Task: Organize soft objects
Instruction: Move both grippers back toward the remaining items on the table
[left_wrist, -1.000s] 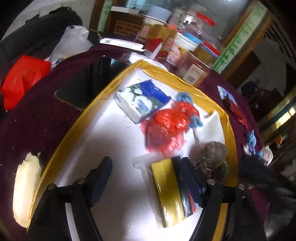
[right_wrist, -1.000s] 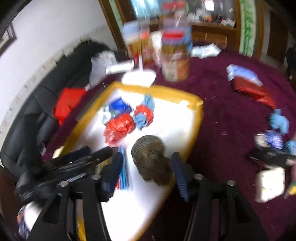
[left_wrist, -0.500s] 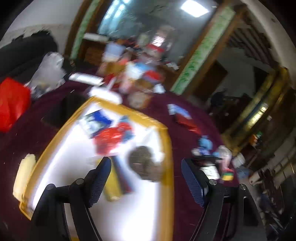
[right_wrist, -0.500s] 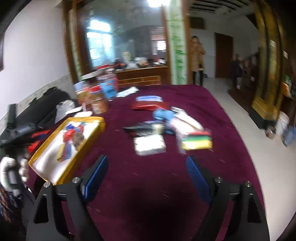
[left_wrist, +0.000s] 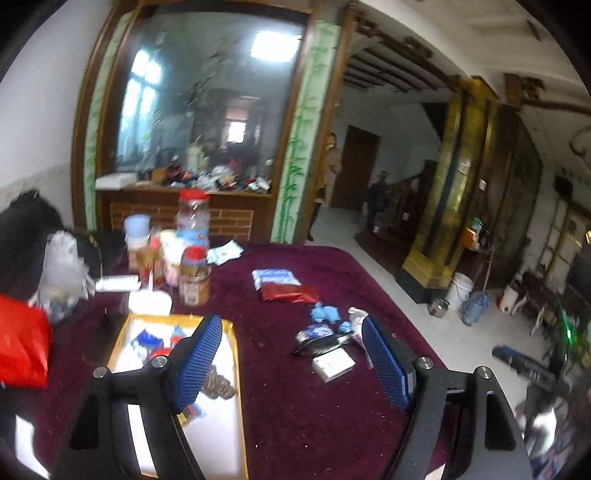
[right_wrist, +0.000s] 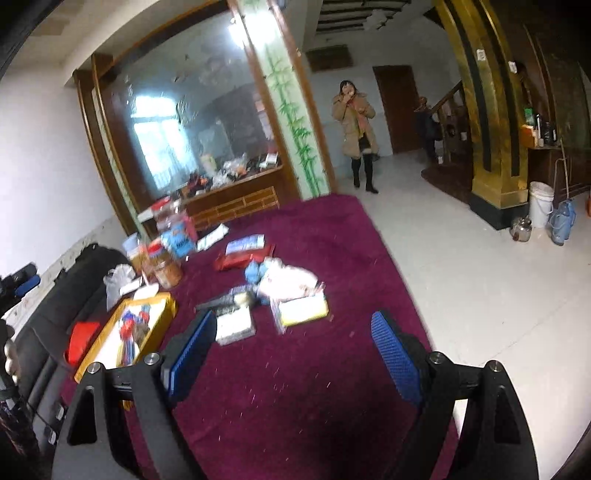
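- My left gripper (left_wrist: 291, 363), a black two-finger frame with blue textured pads (left_wrist: 199, 360), has its jaws spread wide with nothing between them.
- It is raised and tilts gently downward.
- My right gripper (right_wrist: 295, 360), the same black frame with blue ribbed pads (right_wrist: 395, 360), also stands wide apart and empty.
- It too angles slightly downward from a raised position.
- Neither of my hands shows in either wrist view.

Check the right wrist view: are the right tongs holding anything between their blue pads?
No. The right tongs stand wide open with only the bare maroon tablecloth showing between the pads, and nothing touches either one.
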